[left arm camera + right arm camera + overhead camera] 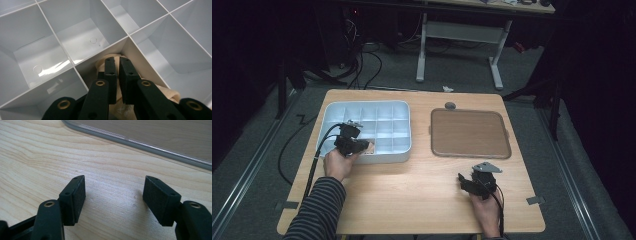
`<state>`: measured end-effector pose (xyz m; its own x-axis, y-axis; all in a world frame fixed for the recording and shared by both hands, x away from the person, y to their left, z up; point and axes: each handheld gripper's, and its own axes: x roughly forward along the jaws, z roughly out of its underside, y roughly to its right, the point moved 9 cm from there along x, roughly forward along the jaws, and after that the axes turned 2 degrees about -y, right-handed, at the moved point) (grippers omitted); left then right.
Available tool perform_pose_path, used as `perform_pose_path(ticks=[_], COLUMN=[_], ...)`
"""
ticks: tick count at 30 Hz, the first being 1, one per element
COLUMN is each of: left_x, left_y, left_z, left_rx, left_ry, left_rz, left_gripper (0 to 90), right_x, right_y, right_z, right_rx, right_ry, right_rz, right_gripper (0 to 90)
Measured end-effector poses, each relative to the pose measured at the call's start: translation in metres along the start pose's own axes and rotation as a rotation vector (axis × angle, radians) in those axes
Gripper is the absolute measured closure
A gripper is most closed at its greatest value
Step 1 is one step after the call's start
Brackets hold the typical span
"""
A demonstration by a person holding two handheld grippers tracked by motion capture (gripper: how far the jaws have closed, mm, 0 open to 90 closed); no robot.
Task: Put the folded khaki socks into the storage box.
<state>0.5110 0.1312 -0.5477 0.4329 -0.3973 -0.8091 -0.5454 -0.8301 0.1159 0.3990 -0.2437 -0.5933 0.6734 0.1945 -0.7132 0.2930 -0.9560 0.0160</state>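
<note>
The cream-coloured item (110, 58) lies in a near-row compartment of the white divided tray (404, 131), which sits on the bench (412, 185) at about ten o'clock from its centre; whether it is cloth, a soft bag or something else cannot be told, since the jaws cover most of it. The left gripper (117, 65) reaches down into that compartment with its jaws drawn almost together, seemingly pinching a fold of the cream material between the pads. The grip looks shallow, so the item could slip free on lifting if only a thin edge is caught. The compartment walls stand close on both sides of the jaws, so a tilted pull could snag the material on a divider or drag the light tray across the bench. The right gripper (113, 195) rests low over bare wood at about five o'clock, jaws spread wide with nothing between them, well apart from the tray and so not bracing it. The brown flat tray (470, 133) lies at about two o'clock, its rim near the right gripper. No brand, label or writing can be read anywhere.
</note>
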Motion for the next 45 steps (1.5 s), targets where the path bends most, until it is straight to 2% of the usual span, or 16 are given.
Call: perform_pose_path(ticks=[6,11,22,36,39,45], left_x=[-0.003,-0.009,-0.027,-0.047,-0.051,-0.06], left_y=[0.001,0.005,0.006,0.003,0.003,0.008], left_z=[0.002,0.002,-0.002,0.003,0.006,0.006], left_rx=[-0.006,0.013,0.013,-0.017,-0.003,0.014], left_ry=[0.029,0.04,0.099,0.164,0.164,0.185], left_rz=[0.013,0.015,0.001,0.004,-0.02,-0.024], left_gripper=[76.3,72.6,63.4,58.9,57.7,57.0], right_x=[0.0,0.0,0.0,0.0,0.0,0.0], right_y=[0.0,0.0,0.0,0.0,0.0,0.0], right_z=[0.0,0.0,0.0,0.0,0.0,0.0], right_rx=[-0.002,-0.004,-0.004,-0.005,-0.007,-0.002], right_ry=[0.0,0.001,0.001,0.001,0.002,0.0], right_rz=[-0.001,-0.001,-0.001,0.0,0.0,0.0], right_gripper=[35.0,34.9,34.9,34.9,34.9,34.9])
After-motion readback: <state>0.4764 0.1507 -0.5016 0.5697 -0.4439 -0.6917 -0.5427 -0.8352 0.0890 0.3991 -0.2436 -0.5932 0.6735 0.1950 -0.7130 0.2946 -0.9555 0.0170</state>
